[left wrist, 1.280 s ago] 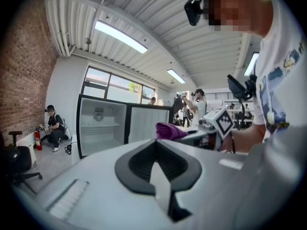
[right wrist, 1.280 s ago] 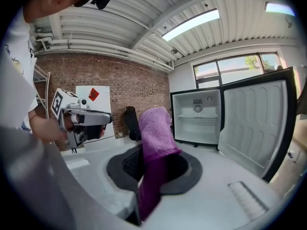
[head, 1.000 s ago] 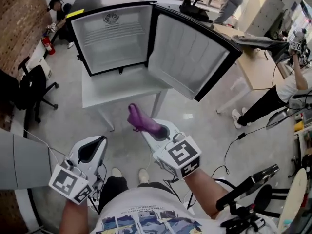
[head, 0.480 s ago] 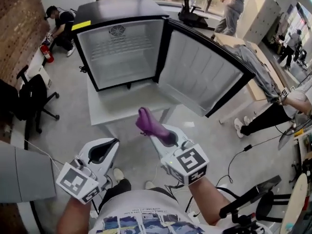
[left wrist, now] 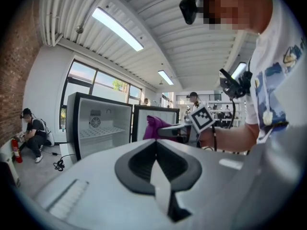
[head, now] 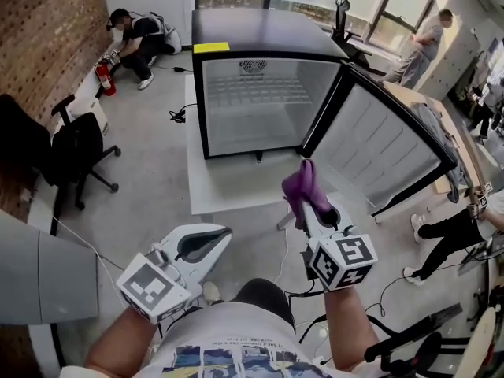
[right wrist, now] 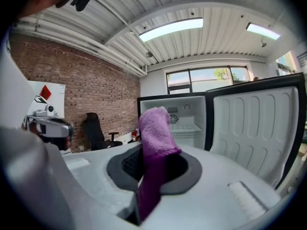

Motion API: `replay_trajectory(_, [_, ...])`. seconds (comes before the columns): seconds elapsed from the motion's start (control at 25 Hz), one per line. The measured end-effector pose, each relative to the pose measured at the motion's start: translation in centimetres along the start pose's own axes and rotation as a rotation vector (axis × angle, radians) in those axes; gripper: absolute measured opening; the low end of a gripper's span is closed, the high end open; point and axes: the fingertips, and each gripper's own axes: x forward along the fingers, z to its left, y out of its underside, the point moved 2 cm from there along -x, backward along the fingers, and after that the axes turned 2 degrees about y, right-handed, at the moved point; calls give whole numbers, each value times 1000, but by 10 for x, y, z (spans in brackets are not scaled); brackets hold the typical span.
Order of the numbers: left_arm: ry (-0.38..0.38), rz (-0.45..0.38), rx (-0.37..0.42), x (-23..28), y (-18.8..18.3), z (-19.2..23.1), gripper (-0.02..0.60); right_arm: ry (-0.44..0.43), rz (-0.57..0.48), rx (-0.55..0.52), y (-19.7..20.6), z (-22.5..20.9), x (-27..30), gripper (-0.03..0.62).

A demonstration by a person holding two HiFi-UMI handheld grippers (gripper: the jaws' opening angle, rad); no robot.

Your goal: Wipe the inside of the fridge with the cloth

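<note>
Brick wall [head: 46, 30], grey floor [head: 148, 181], office chair [head: 77, 143]

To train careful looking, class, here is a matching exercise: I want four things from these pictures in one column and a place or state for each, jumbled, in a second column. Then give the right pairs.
Things:
1. cloth
2. fridge door
3. left tongs
4. fire extinguisher

Places or states:
A. swung open
B. shut, holding nothing
C. clamped in the right tongs
D. beside the brick wall

Pairs: 1-C; 2-A; 3-B; 4-D
</note>
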Motion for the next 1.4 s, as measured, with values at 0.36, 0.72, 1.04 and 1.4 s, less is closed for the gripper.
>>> replay_trajectory(0.36, [12,-3,-2,12,-4,39,5,199,-58,14,-35,-60,55,52])
replay_trajectory(0.72, [-24,8,20,59,-16,82,5,306,-130,34,-63,-130,122,52])
replay_trajectory(1.04, [-32,19,1,91,-26,116,5,395,-157,88,-75,-168,172,52])
replay_trajectory(1.4, [-57,24,-28,106,-31,143,5,450,-151,114,-77,-192,213,52])
